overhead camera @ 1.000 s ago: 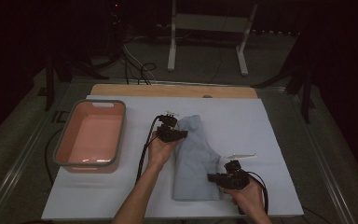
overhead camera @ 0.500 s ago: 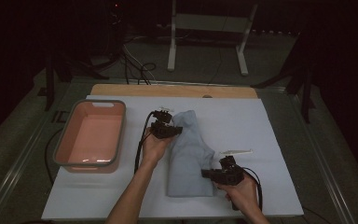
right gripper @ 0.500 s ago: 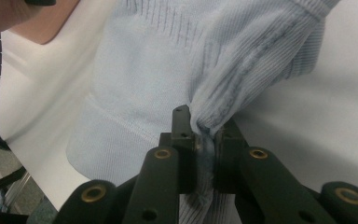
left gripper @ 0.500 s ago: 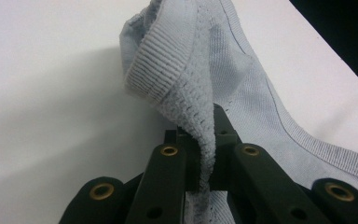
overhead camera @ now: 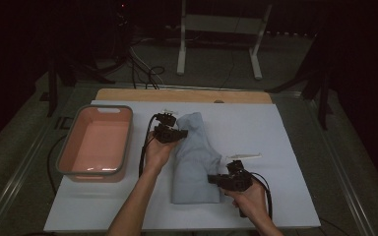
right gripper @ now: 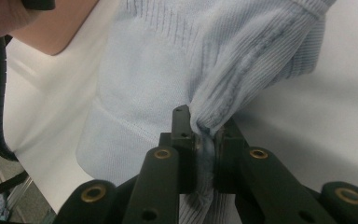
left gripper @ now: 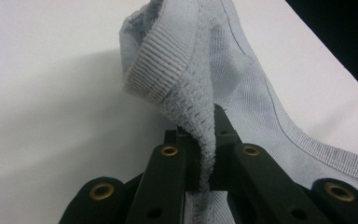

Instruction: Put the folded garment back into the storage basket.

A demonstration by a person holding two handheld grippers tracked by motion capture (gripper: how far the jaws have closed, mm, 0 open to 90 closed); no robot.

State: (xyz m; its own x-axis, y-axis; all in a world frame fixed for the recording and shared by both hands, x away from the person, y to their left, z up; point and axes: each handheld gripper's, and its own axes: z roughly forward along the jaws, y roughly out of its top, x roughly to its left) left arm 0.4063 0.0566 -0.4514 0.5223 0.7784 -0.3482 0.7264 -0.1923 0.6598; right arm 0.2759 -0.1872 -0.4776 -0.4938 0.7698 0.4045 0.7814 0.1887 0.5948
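left tongs (left gripper: 200,154), right tongs (right gripper: 205,140), both clamping blue sweater (overhead camera: 195,162)

No legible text, label, brand, number or sign anywhere in these views.

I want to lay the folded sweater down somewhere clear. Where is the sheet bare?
Bare: the white sheet right of the sweater, and the strip behind it toward the wooden board. Crowded: the gap between sweater and pink tub, where the left gripper and forearm lie.
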